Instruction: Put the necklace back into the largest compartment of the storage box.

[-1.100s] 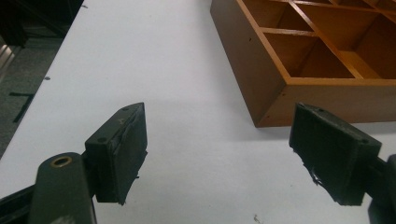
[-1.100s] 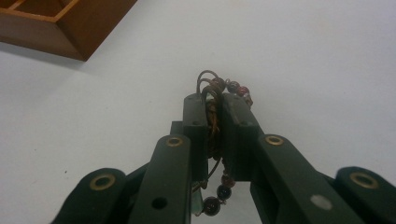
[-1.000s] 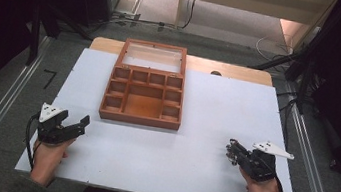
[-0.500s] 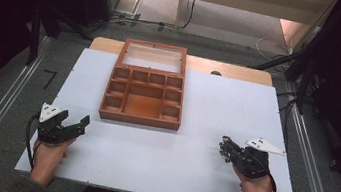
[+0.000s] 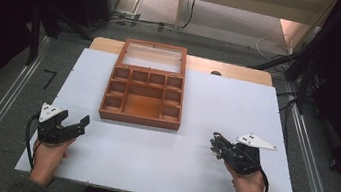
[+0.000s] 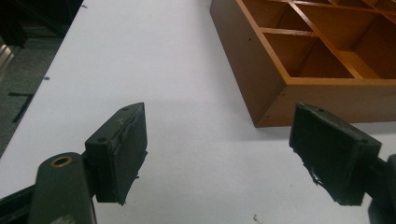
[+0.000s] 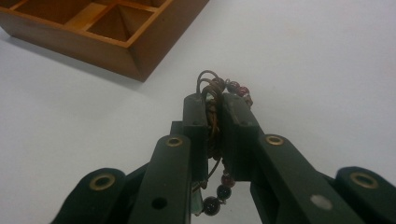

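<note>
Dark beaded bracelet with brown cord (image 7: 215, 100): pinched in right gripper (image 5: 215, 144), right of and nearer than the compartmented brown wooden box (image 5: 144, 92). Left gripper (image 6: 224, 154): jaws spread, empty.

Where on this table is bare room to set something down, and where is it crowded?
Free: the white table right of the wooden box, and the strip between left gripper and right gripper, which holds a beaded bracelet. Crowded: just around the box.
</note>
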Demonstrator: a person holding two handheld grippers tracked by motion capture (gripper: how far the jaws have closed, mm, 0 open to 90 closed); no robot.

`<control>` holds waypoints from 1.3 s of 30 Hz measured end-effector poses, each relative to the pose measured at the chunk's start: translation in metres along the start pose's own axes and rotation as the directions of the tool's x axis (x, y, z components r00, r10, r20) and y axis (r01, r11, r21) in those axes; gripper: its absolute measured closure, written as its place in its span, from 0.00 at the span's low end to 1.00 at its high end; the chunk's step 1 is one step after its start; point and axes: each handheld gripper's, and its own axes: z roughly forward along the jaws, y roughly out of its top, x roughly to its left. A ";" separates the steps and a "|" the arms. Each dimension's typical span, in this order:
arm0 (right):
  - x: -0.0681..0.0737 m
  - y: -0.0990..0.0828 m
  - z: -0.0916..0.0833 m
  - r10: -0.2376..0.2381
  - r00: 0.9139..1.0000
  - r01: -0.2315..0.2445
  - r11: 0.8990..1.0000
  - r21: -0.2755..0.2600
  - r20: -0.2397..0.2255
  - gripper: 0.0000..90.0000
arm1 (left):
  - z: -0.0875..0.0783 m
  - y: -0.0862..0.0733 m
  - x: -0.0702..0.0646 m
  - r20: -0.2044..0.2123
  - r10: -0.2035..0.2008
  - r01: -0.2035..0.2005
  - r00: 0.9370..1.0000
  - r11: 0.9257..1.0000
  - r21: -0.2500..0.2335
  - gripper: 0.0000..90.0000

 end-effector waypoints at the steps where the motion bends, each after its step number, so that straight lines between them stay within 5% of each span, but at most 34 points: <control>1: 0.001 0.001 0.000 0.000 1.000 0.000 1.000 0.001 -0.001 0.87 | 0.000 0.000 0.000 0.000 0.000 0.000 1.000 1.000 0.000 0.22; 39: 0.039 0.028 0.025 -0.076 0.993 0.076 0.997 -0.011 -0.089 0.87 | 0.000 0.000 0.000 0.001 0.001 -0.001 1.000 1.000 0.000 0.22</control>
